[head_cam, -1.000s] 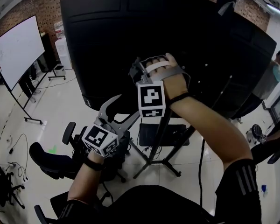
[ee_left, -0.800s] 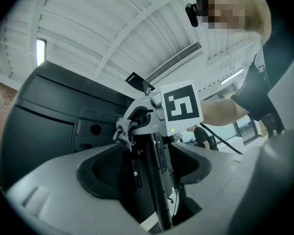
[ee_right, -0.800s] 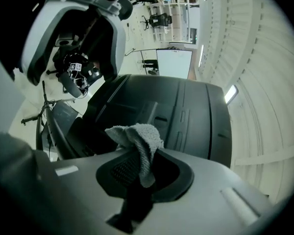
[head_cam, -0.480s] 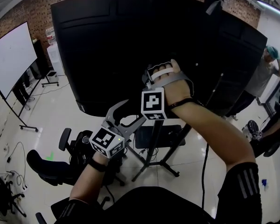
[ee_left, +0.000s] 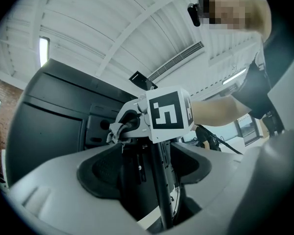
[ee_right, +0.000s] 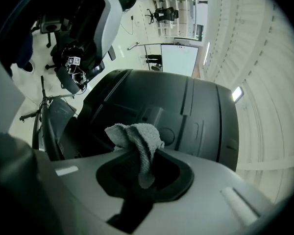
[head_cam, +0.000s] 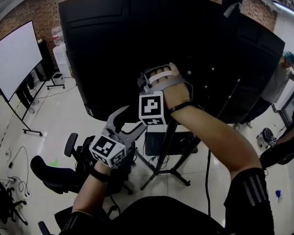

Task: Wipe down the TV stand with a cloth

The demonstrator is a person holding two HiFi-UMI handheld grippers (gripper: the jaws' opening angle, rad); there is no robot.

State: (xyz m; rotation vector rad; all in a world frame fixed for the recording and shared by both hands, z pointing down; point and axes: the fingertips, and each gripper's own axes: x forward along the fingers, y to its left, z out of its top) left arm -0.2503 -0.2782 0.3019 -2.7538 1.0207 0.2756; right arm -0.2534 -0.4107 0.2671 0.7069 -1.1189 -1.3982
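Note:
The black back of the TV (head_cam: 137, 43) fills the upper head view, carried on a dark stand pole (head_cam: 167, 143) with splayed legs. My right gripper (head_cam: 146, 77) is raised against the TV's back, shut on a grey cloth (ee_right: 137, 138) that drapes out between its jaws (ee_right: 142, 173). My left gripper (head_cam: 121, 117) is lower and to the left, near the pole, open with nothing held. In the left gripper view the pole (ee_left: 161, 190) runs up beyond the parted jaws (ee_left: 147, 168), and a bit of the cloth (ee_left: 114, 130) shows beside the right gripper's marker cube.
A black shelf (head_cam: 183, 143) sits on the stand above the legs (head_cam: 179, 175). Black office chairs (head_cam: 54, 173) stand at the lower left, with cables (head_cam: 10, 180) on the floor. A whiteboard (head_cam: 12, 58) is at far left. A person (head_cam: 284, 77) stands at right.
My right gripper with the cloth has slid a little to the left across the TV's back. The left gripper has stayed low near the pole.

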